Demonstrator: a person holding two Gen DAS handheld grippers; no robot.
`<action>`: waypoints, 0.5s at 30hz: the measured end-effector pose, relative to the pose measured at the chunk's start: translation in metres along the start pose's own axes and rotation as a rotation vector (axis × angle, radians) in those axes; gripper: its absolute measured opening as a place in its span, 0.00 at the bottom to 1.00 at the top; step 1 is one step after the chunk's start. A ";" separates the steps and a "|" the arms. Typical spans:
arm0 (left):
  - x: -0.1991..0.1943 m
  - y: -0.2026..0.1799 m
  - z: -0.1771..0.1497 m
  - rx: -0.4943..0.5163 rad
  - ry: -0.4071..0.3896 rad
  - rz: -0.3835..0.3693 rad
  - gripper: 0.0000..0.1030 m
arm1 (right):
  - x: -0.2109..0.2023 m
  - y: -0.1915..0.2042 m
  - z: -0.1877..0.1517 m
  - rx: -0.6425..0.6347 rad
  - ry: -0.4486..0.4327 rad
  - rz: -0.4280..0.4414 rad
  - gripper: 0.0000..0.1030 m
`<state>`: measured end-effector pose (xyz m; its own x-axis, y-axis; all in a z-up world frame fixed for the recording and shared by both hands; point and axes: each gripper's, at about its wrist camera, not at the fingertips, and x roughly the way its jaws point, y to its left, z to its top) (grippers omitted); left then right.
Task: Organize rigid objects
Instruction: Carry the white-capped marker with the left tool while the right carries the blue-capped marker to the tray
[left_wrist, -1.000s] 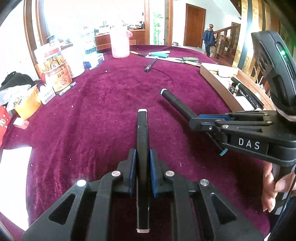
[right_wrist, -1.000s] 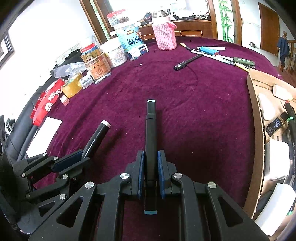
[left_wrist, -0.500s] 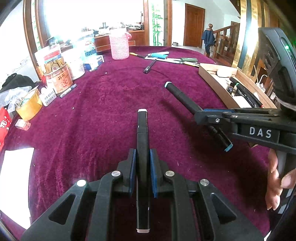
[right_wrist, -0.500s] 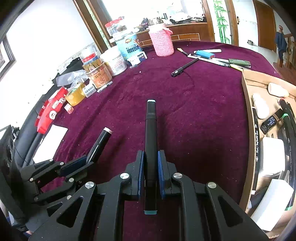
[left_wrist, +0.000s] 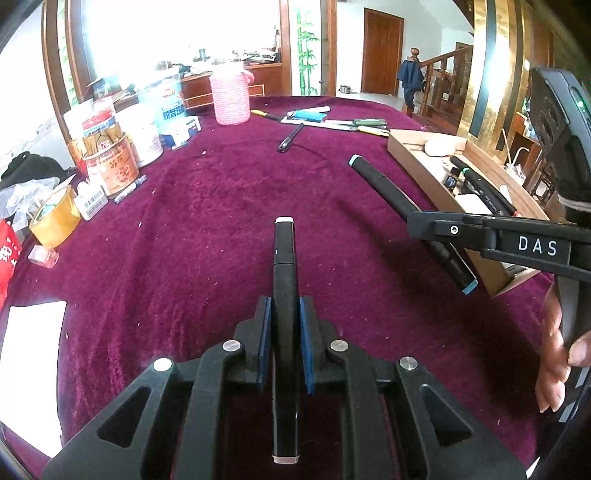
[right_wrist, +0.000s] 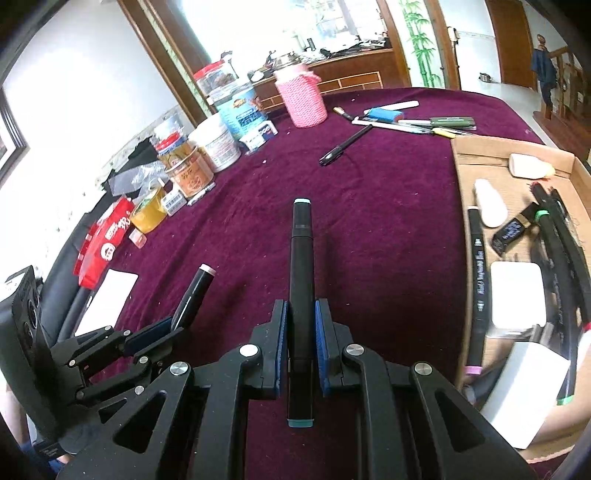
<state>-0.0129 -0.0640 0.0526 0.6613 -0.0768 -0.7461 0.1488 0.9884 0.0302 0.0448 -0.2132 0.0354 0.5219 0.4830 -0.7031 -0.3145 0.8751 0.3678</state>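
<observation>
My left gripper (left_wrist: 283, 314) is shut on a black marker with pale caps (left_wrist: 283, 266), held above the purple tablecloth (left_wrist: 207, 236). My right gripper (right_wrist: 300, 317) is shut on a black marker with teal caps (right_wrist: 302, 254); it also shows in the left wrist view (left_wrist: 391, 192), close to the cardboard box (left_wrist: 417, 155). In the right wrist view the box (right_wrist: 461, 192) holds several black markers (right_wrist: 478, 273) and white items. The left gripper shows at lower left in the right wrist view (right_wrist: 162, 328).
Tins and jars (right_wrist: 218, 144), a pink knitted holder (right_wrist: 304, 99), a tape roll (left_wrist: 55, 218) and a red packet (right_wrist: 107, 240) line the far and left edges. A black pen (right_wrist: 345, 146) and several tools (right_wrist: 417, 122) lie at the back. White paper (left_wrist: 29, 354) lies at left.
The right gripper with its teal-capped marker has moved right, toward the cardboard box. The left gripper has lifted slightly with its marker still held.
</observation>
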 end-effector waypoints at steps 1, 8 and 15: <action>0.000 -0.001 0.001 0.003 -0.001 -0.002 0.12 | -0.002 -0.002 0.000 0.005 -0.004 -0.002 0.13; 0.000 -0.015 0.008 0.031 -0.010 -0.015 0.12 | -0.013 -0.016 0.000 0.046 -0.032 -0.006 0.13; 0.000 -0.023 0.012 0.049 -0.012 -0.021 0.12 | -0.026 -0.026 0.002 0.069 -0.062 -0.012 0.13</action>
<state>-0.0078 -0.0884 0.0597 0.6667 -0.0996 -0.7386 0.1984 0.9790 0.0471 0.0412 -0.2487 0.0450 0.5744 0.4712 -0.6694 -0.2536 0.8799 0.4018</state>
